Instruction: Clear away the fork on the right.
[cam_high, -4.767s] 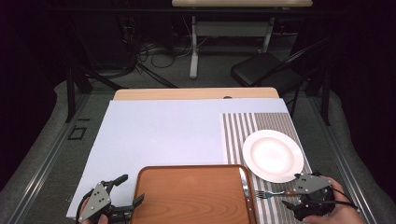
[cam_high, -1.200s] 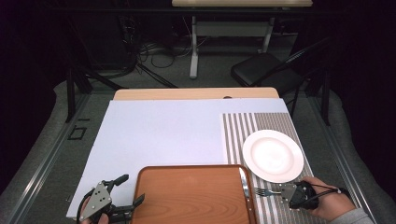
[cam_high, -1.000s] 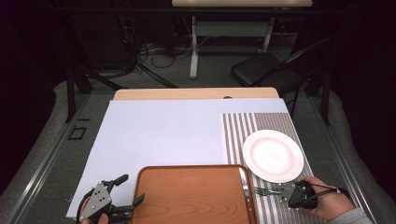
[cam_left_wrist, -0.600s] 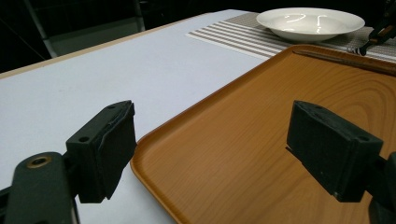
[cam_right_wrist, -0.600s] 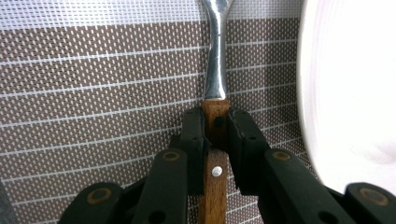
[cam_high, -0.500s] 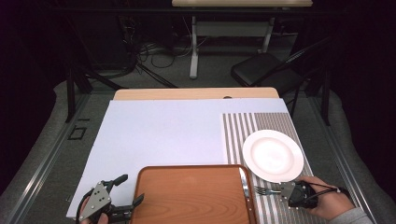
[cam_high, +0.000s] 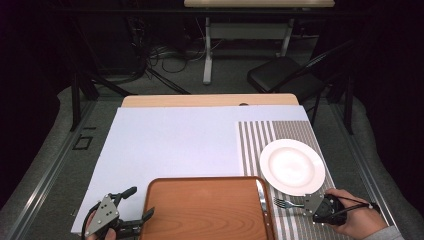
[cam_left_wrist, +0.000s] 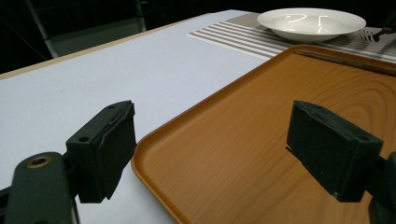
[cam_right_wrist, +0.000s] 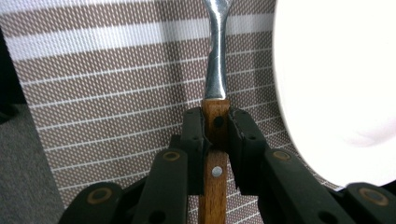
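Since the earliest frame our right gripper (cam_high: 311, 205) has drawn slightly nearer, clenched on the fork (cam_right_wrist: 216, 84) by its wooden handle, tines pointing left along the striped placemat (cam_high: 260, 140) beside the plate (cam_high: 292, 166), while our left gripper (cam_left_wrist: 210, 149) gapes released over the tray (cam_high: 210, 210).

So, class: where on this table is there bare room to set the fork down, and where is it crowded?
Free: the white sheet left of the striped mat and beyond the tray; the tray's bare floor too. Crowded: the near right corner, where plate, fork and right gripper sit together.
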